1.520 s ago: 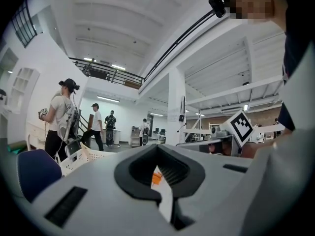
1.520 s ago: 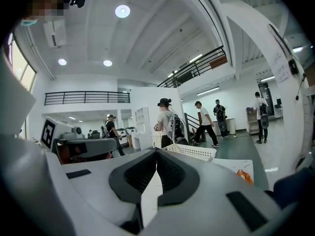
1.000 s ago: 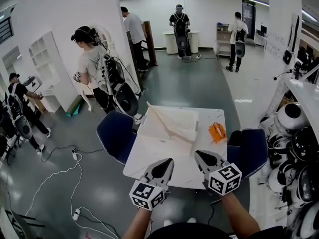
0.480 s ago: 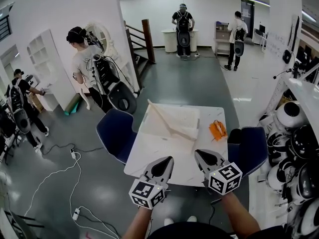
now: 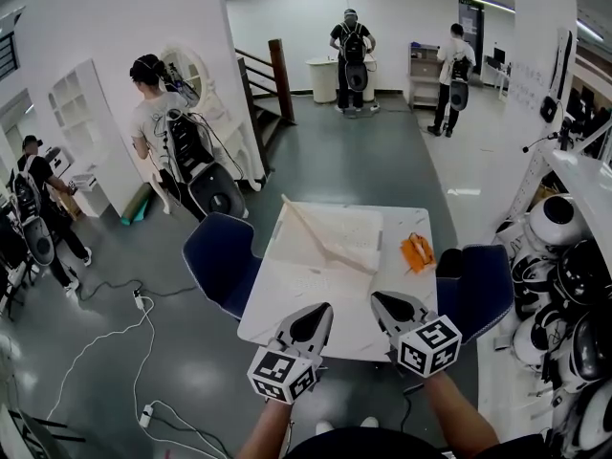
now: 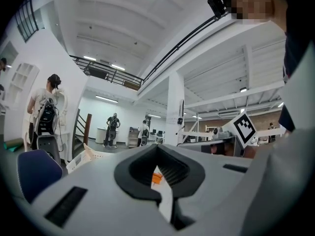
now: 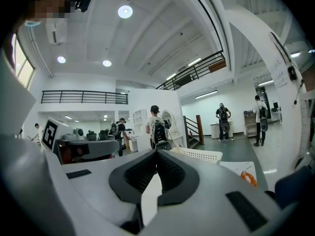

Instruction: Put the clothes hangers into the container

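far left in the head view, a person (image 5: 155, 122) with a backpack rig stands at a white wall, and a white cable (image 5: 96, 338) trails over the grey floor nearer. a blue chair (image 5: 220, 261) stands against the left edge of the white surface (image 5: 287, 299).

the left tool (image 5: 318, 312) hangs over the near edge of the surface, pointing away toward the far side. its own view shows the left tool (image 6: 157, 149) with its tips drawn together and nothing held between them.

the container (image 5: 330, 229), a white lattice basket, sits on the far half of the surface, left of centre, one wall standing up on a slant. the left gripper view shows it low at the left (image 6: 93, 154).

the right tool (image 5: 382, 302) hangs just beside the left one, apart from it, also over the near edge. in its own view the right tool (image 7: 156, 152) is closed tip to tip and empty.

the clothes hangers (image 5: 417, 252), an orange bunch, lie on the surface near its right edge, just right of the container and outside it, far of the right tool. the right gripper view shows them at the right (image 7: 247, 177).

a second blue chair (image 5: 478, 285) stands at the right edge of the surface. white helmets (image 5: 555, 223) crowd the far right.
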The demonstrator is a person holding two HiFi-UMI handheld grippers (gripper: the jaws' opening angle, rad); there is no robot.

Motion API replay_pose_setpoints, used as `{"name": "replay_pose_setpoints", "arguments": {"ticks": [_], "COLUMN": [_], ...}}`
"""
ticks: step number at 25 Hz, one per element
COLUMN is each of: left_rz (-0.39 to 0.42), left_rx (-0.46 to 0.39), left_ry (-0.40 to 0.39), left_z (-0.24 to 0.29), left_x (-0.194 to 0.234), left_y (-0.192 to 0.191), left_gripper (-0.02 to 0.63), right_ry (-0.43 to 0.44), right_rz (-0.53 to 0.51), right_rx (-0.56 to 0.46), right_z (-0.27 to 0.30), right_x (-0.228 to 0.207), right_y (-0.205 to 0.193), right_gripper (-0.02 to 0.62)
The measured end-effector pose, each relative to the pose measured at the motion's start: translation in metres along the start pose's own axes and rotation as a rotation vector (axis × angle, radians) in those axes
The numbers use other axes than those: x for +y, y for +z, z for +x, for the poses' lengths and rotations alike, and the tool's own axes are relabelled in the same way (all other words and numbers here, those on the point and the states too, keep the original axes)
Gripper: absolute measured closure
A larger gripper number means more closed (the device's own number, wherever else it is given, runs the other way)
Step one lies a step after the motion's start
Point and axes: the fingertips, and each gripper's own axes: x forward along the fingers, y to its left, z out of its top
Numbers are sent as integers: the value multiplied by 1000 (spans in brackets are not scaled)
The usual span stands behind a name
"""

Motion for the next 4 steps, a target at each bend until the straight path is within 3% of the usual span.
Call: {"name": "replay_pose_setpoints", "arguments": {"ticks": [4], "left_rz": [2], "left_rx": [-3], "left_ry": [1], "left_z": [1], "left_x": [4], "left_y": [2], "left_gripper": [603], "right_ry": [3], "right_rz": [-7], "right_rx": [-9], "right_z": [4], "right_x": [1], "right_y": [3], "right_gripper": [577]}}
